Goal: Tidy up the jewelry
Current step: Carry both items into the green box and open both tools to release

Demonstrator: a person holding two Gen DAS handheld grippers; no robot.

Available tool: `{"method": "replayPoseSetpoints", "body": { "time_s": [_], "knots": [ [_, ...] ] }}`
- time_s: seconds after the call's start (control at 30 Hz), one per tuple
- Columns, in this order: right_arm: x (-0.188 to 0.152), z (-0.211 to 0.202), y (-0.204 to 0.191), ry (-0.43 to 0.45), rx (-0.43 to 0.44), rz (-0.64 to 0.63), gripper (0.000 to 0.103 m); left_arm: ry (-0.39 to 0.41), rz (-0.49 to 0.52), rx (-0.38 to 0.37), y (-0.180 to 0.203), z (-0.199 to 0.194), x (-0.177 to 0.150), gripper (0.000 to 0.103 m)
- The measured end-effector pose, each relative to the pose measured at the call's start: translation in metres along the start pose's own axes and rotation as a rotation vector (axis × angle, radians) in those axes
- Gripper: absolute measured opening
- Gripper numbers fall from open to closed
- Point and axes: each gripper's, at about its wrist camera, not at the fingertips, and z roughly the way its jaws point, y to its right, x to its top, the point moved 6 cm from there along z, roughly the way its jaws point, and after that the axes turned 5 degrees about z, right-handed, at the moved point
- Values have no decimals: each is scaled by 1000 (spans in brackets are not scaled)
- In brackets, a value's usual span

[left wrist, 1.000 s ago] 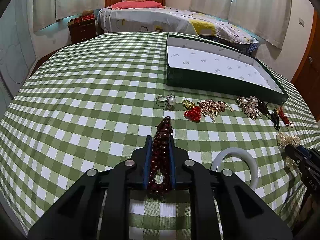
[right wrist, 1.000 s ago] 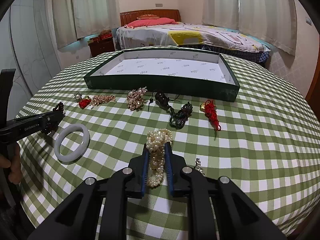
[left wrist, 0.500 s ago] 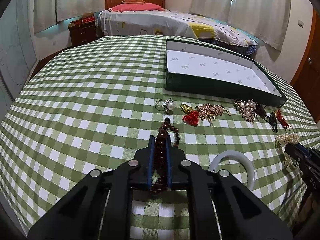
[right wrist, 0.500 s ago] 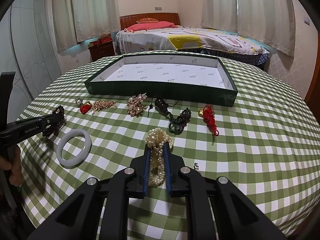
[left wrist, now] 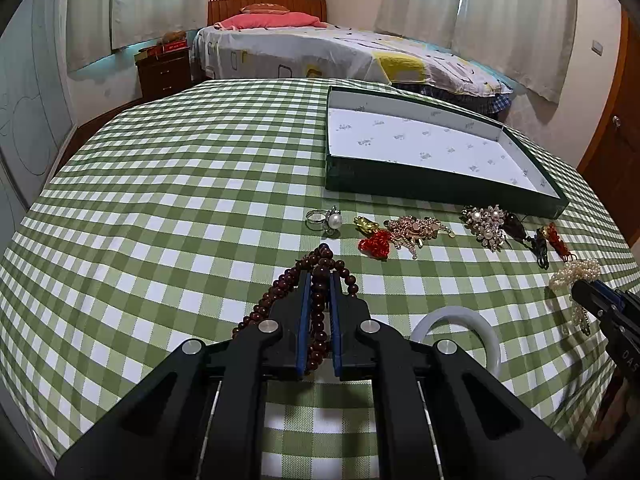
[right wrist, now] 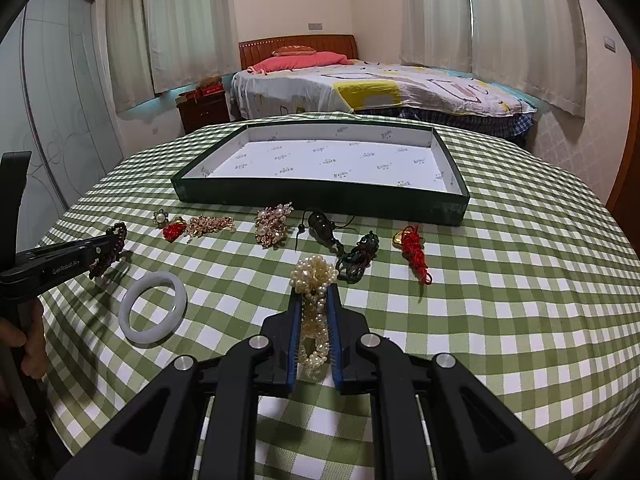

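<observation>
The left hand-held gripper (left wrist: 319,280) pinches a dark red wooden bead bracelet (left wrist: 316,304) just above the green checked table (left wrist: 160,220). A white jade bangle (right wrist: 153,307) lies between it and the right hand-held gripper (right wrist: 314,300), clamped on a cream pearl bracelet (right wrist: 314,280). Brooches, ring and knotted cords line the table before the empty green tray (right wrist: 320,200); only the right view shows the person's fingers (right wrist: 34,344).

White lettering reading "GenRobot.AI" runs along the side of the left gripper (right wrist: 105,250), seen far left of the right gripper (right wrist: 313,304). Partial letters "DAS" mark that right gripper's edge in the left wrist view.
</observation>
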Motion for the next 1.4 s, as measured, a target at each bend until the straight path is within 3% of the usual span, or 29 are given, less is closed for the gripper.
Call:
{"method": "replayPoseSetpoints", "body": {
  "time_s": [0.4,0.67,0.87,1.03,1.23,1.4],
  "knots": [
    [39,-15,2,97,4,9,13,82,13,-28,11,-23,38,9],
    [99,-9,13,195,-15,12,13,159,34,-82,36,-17,100,9],
    [136,20,29,206,-38,26,13,200,66,-104,60,11,148,9],
    [144,55,45,153,-65,43,13,147,83,-105,73,57,162,9],
    [130,96,65,23,-87,85,13,-8,76,-122,75,119,144,9],
    [116,115,73,-58,-112,90,13,-58,84,-113,74,138,133,9]
  ]
}}
